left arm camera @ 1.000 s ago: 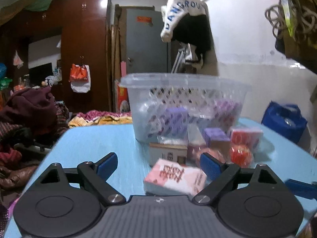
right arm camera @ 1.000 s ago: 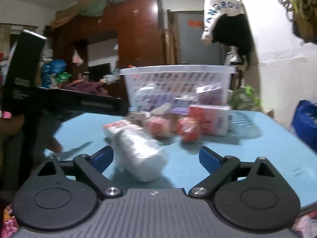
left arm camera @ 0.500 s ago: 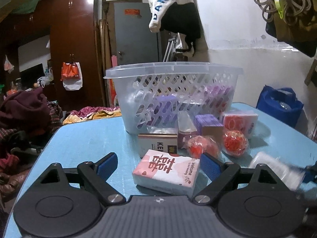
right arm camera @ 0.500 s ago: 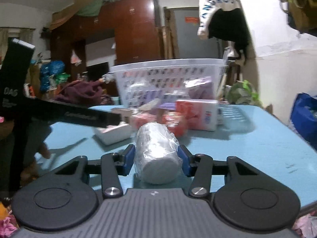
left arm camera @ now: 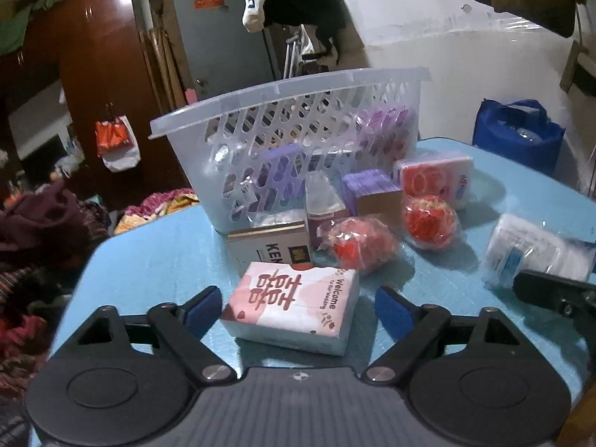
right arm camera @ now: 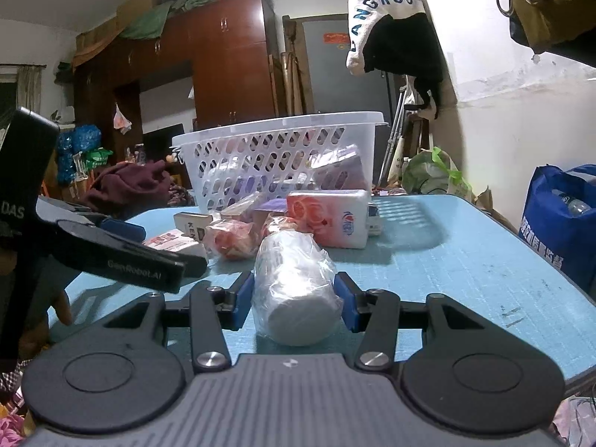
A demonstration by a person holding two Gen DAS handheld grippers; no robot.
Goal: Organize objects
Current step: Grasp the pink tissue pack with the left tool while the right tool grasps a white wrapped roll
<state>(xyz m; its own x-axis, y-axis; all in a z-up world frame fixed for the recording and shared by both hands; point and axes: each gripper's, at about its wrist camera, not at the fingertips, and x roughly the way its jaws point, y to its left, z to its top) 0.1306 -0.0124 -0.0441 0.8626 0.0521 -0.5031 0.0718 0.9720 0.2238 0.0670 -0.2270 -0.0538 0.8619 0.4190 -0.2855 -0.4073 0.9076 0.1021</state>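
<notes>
brown wardrobe [right arm camera: 231, 67], grey door [left arm camera: 223, 37], blue bag [right arm camera: 562, 216], hanging cap [right arm camera: 387, 22]

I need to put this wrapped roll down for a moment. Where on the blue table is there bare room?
Bare tabletop lies right of the wrapped roll held by the right gripper, out to the table's edge. Another bare patch lies left of the pink tissue pack, in front of the basket. In front of the basket, around the red balls, it is crowded.
</notes>
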